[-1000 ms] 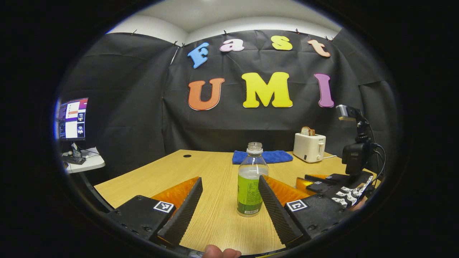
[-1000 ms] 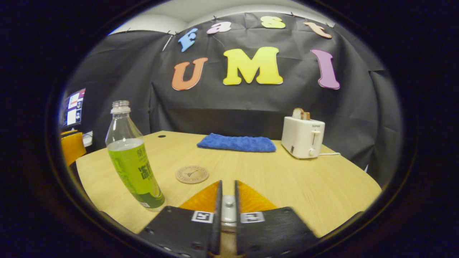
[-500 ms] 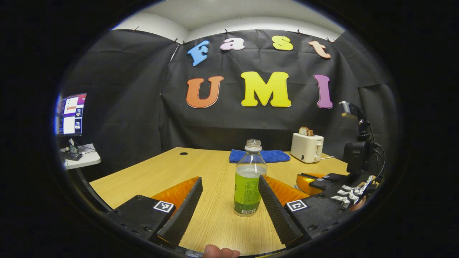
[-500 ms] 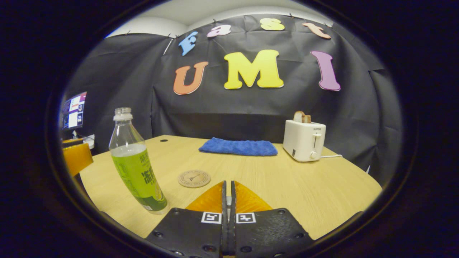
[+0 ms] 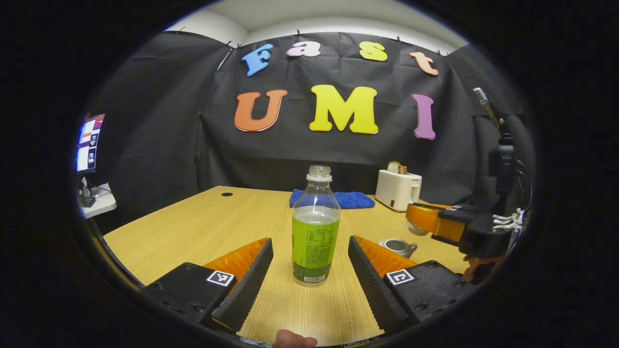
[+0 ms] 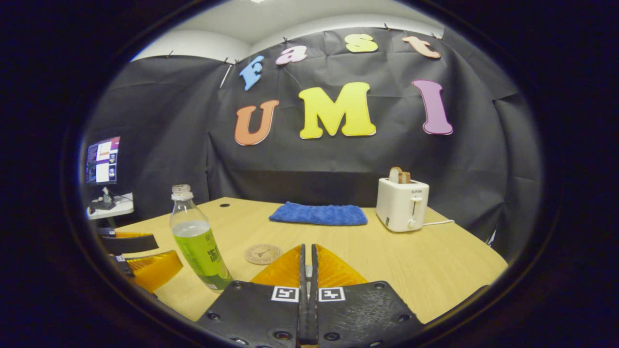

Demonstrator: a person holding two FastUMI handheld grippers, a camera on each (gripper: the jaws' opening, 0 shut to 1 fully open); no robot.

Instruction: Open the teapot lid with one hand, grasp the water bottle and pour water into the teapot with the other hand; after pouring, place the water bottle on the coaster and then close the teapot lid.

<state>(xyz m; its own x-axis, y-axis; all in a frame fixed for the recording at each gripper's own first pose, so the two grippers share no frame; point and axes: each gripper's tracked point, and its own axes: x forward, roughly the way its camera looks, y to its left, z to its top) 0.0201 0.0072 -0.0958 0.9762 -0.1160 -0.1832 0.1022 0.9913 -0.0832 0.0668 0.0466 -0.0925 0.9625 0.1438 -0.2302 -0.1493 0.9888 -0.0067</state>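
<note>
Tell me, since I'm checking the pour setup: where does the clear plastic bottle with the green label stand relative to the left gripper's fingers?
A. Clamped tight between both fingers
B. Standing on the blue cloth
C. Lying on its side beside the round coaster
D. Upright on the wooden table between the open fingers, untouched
D: the clear plastic bottle with the green label stands upright on the wooden table, with gaps on both sides to the left gripper fingers.

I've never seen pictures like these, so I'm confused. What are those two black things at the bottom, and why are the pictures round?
A person holds a pinching tool, called a gripper, in each hand. Each has a wide-eyed camera, so pictures look round. The left gripper view shows the left gripper open, one finger either side of the water bottle, not touching it, with the teapot beside. The right gripper view shows the right gripper pinched shut. On the table sit a coaster, a blue towel and a toaster.
</note>
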